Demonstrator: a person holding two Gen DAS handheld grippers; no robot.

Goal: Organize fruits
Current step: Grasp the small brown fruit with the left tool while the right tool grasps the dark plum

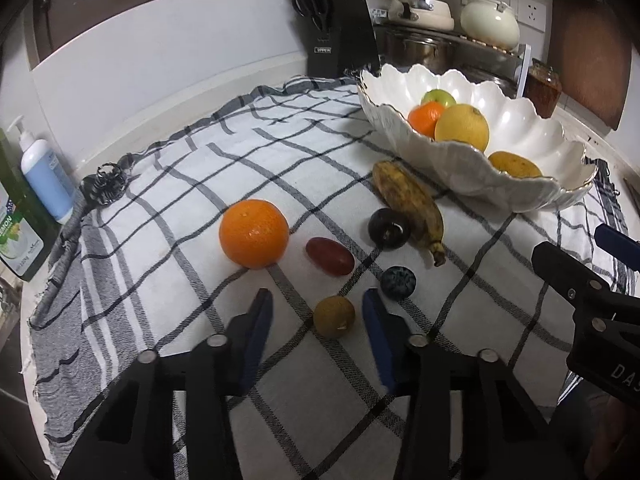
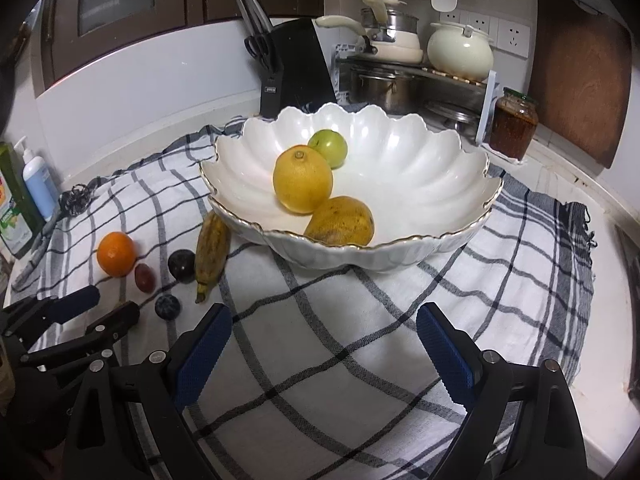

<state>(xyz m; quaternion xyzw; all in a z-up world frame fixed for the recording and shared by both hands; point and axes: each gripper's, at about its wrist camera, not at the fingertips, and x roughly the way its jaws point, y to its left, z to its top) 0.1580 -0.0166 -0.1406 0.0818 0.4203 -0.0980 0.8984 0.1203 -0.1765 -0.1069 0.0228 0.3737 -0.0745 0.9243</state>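
A white scalloped bowl [image 1: 532,136] [image 2: 420,168] holds a yellow citrus [image 1: 462,127] [image 2: 303,180], a green fruit [image 1: 438,97] [image 2: 328,147], a small orange [image 1: 425,118] and a yellow-brown fruit [image 2: 340,220]. On the checked cloth lie an orange [image 1: 254,233] [image 2: 116,253], a red grape [image 1: 329,256], a dark plum [image 1: 389,228], a spotted banana [image 1: 408,200] [image 2: 212,252], a blueberry [image 1: 398,282] and a small brown longan [image 1: 334,316]. My left gripper [image 1: 318,304] is open, the longan between its fingertips. My right gripper [image 2: 324,324] is open and empty before the bowl.
A knife block [image 1: 340,28] [image 2: 294,68], pots and a kettle [image 2: 460,50] stand behind the bowl, with a jar [image 2: 514,124] to the right. A soap bottle [image 1: 44,176] and a green carton [image 1: 16,220] stand at the left edge.
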